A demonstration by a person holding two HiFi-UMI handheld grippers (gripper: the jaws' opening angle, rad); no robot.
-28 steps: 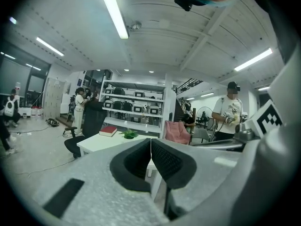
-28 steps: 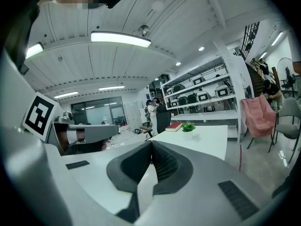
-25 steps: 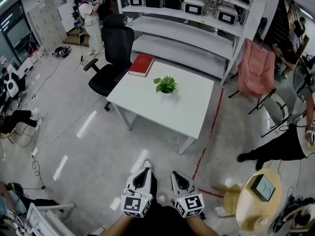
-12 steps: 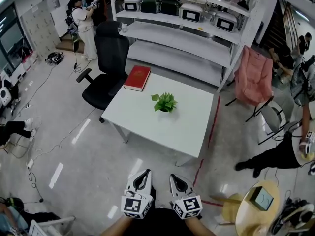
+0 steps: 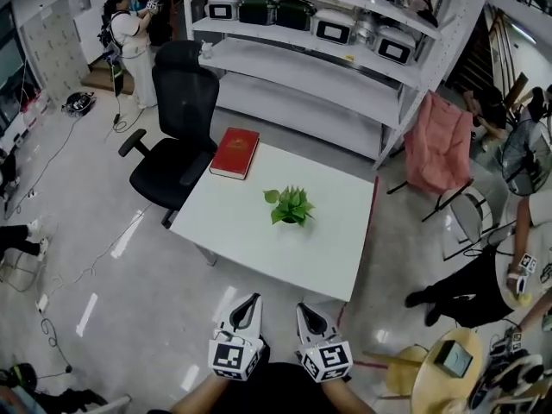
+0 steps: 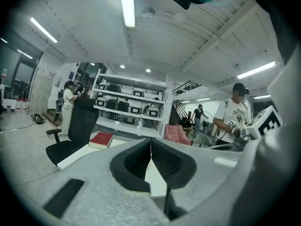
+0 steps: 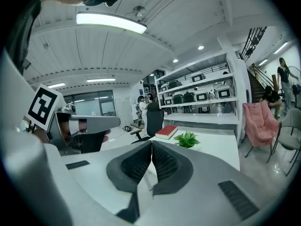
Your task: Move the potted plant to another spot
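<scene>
Right now I hold both grippers low and close to my body, near the bottom of the head view, well short of the white table (image 5: 259, 244). My left gripper (image 5: 251, 299) has its jaws pressed together with nothing between them; its own view shows the two dark pads meeting in a thin line. My right gripper (image 5: 304, 309) is the same, jaws together and empty, just to the right of the left one. Both point toward the far side, at the table.

The potted plant (image 5: 291, 206) stands upright near the middle of the tabletop, its green leaves spreading over a small pot. It is well apart from both grippers. In the right gripper view the plant (image 7: 187, 139) shows just above and to the right of the joined jaws. A red book (image 5: 235, 153) lies flat at the table's far left corner, apart from the plant. A black office chair (image 5: 177, 136) stands just beside that corner on the left. Beyond the table a white shelving unit (image 5: 319, 59) carries a row of boxes, and a pink folding chair (image 5: 438, 143) stands to the far right.
</scene>
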